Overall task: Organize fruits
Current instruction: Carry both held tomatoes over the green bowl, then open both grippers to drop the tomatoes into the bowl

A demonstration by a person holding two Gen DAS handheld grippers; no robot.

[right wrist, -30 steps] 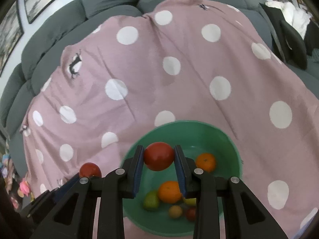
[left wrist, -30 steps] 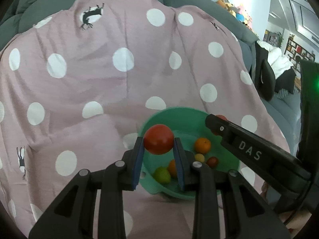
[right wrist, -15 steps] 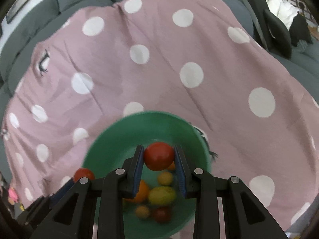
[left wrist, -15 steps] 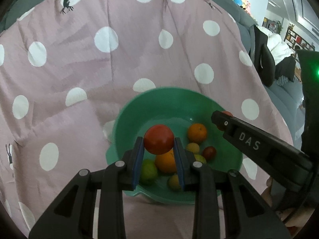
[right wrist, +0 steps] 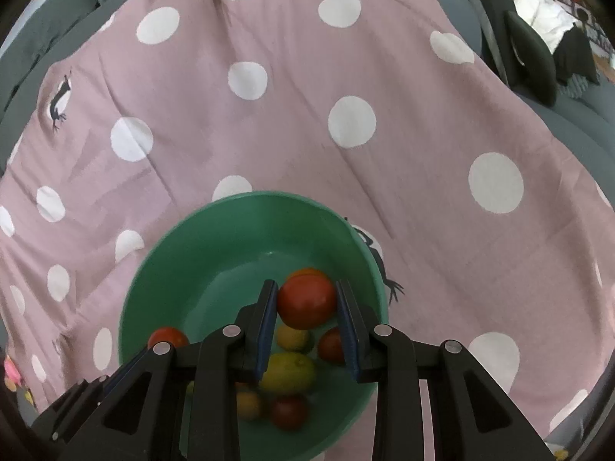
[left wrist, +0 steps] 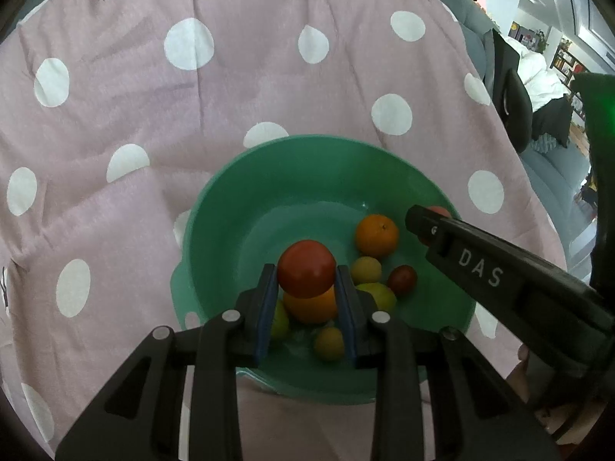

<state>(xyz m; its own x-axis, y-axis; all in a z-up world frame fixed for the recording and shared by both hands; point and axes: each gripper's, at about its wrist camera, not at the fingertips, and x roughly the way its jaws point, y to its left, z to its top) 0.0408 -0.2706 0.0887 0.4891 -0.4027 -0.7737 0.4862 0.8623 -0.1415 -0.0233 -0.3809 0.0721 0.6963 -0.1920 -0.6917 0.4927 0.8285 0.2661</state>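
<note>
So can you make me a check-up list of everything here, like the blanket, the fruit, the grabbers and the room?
Surface: pink blanket with white dots, spread over a grey sofa.
Job's things: green bowl holding small orange, yellow, green and red fruits; an orange lies near its far side.
Clutter: nothing seen on the blanket besides the bowl.
Grippers: left hand-held gripper shut on a red tomato over the bowl; right hand-held gripper shut on another red tomato over the bowl.
Cables: nothing seen.
Surroundings: dark cushion, white bedding, shelves far right.
</note>
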